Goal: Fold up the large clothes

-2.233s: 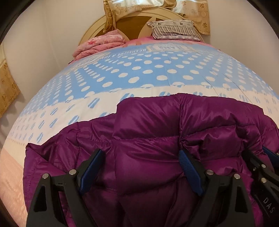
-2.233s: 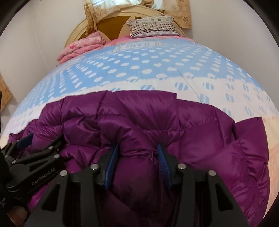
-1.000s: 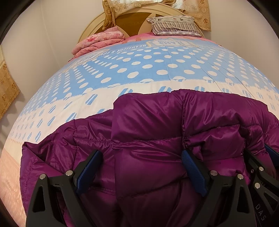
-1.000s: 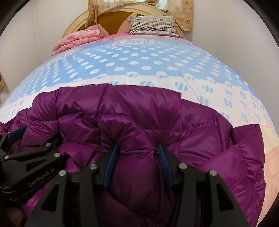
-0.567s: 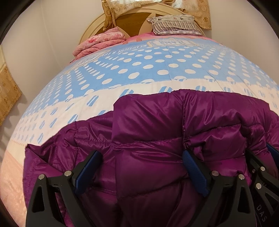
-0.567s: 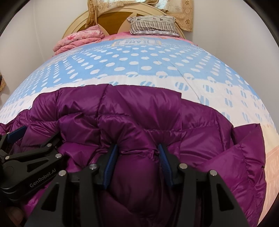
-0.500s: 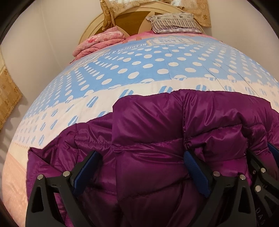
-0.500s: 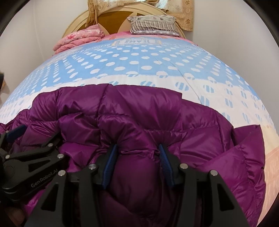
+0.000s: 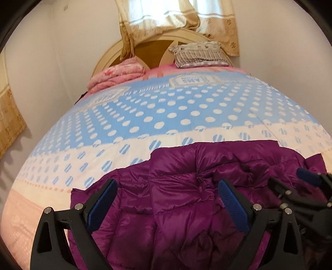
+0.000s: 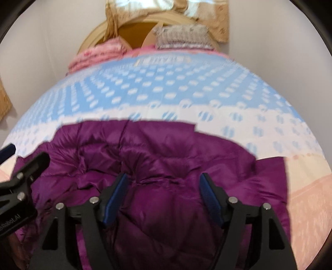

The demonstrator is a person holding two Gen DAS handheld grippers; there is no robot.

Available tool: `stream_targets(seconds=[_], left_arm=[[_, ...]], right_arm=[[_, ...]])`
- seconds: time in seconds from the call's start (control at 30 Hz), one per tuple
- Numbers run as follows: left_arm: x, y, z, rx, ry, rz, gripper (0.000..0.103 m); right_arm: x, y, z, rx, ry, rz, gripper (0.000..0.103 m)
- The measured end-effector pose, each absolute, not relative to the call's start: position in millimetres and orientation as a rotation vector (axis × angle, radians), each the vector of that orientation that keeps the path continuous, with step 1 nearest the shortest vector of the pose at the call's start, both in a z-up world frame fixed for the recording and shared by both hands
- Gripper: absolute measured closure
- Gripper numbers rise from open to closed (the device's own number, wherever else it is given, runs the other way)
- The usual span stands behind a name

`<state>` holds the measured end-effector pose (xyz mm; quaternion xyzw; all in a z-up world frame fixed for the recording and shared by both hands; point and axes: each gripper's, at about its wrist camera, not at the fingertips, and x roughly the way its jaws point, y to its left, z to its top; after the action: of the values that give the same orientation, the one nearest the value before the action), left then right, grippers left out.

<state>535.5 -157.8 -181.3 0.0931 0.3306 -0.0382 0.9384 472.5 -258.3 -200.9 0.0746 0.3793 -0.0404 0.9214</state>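
Observation:
A purple puffer jacket [image 9: 186, 187] lies bunched at the near end of the bed; it also shows in the right wrist view [image 10: 166, 149]. My left gripper [image 9: 168, 193] is open, its blue-padded fingers spread wide above the jacket. My right gripper [image 10: 164, 187] is open too, its fingers apart over a puckered fold of the jacket. Each gripper shows at the edge of the other's view: the right one [image 9: 300, 187] and the left one [image 10: 22, 166]. The right wrist view is blurred.
The bed has a blue and white dotted cover [image 9: 176, 108]. A folded pink blanket [image 9: 116, 72] and a striped pillow [image 9: 199, 54] lie at the round headboard [image 9: 153, 43]. Walls stand close on both sides. Curtains [image 9: 166, 16] hang behind.
The right gripper has opened and let go of the jacket fold. Both grippers have pulled back and up, so the jacket looks smaller and lower. The left stays open.

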Motion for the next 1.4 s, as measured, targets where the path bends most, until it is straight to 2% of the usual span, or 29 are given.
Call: stream_targets(seconds=[0.17,0.23,0.53,0.97,1.2,1.4], left_arm=[[515.4,-155.6,-174.0,0.193,0.673,-0.1,0.005],[501.8,-151.4,-170.1,0.195,0.661,-0.104,0.005],[404.8,-113.6,-171.0,0.251,0.602,-0.117,0.005],[299.0,-53.9,-205.4,0.186,0.685,-0.072,0.005],[251.0,-29.1,-229.3,0.152,0.768,-0.092,0.005],[209.6,-0.4,-235.5,0.152,0.771,-0.078,0.005]], right_arm=[[442.2,-254.4,-186.7,0.17,0.768,-0.033,0.025],[425.6,-249.8,-185.0,0.161,0.771,-0.005,0.022],[349.4,-244.4,-192.1,0.108,0.798,0.046,0.015],[246.9,-244.1,-221.2,0.135,0.851,-0.005,0.013],[184.3,-244.0,-224.3,0.129,0.839,-0.035,0.012],[147.1,-254.8,-227.3,0.115,0.849,-0.068,0.011]])
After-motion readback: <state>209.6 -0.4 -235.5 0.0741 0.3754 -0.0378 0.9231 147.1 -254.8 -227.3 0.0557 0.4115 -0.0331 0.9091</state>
